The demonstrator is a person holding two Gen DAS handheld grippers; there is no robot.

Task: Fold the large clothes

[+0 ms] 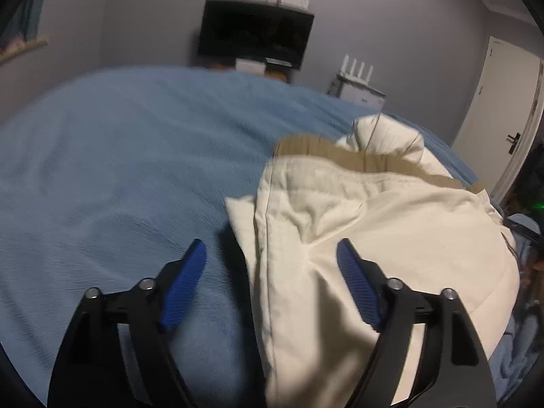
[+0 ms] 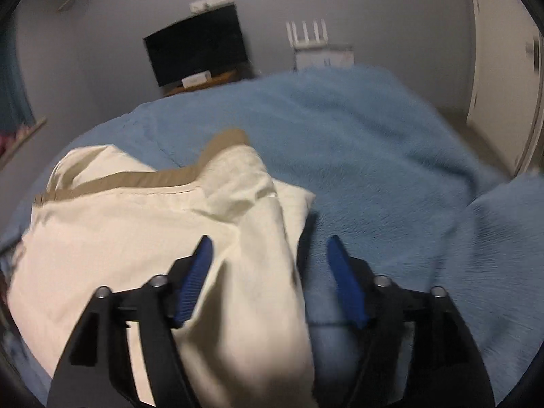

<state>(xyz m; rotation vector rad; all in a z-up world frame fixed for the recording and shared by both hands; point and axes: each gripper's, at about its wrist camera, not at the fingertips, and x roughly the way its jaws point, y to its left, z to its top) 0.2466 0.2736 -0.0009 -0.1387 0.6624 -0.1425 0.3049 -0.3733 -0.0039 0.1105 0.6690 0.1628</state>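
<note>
Over cream garment [image 1: 357,238], both grippers wide, empty.

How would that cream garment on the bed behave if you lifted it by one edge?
The cream garment would probably droop and unfold, since it lies in soft creases. It looks light, barely denting the blue blanket. Pushed, it would likely bunch rather than slide on the fuzzy cover.

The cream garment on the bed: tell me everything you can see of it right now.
The cream garment is pale, soft-looking woven cloth with a tan ribbed band along its far edge and stitched seams down its length. It lies bunched and partly folded over itself on the blue bed cover, rumpled rather than flat. Both sets of jaws stand open above its near edges, the left gripper over one edge, the right gripper over the other; neither grips it. Only the bed cover visibly touches it.
</note>
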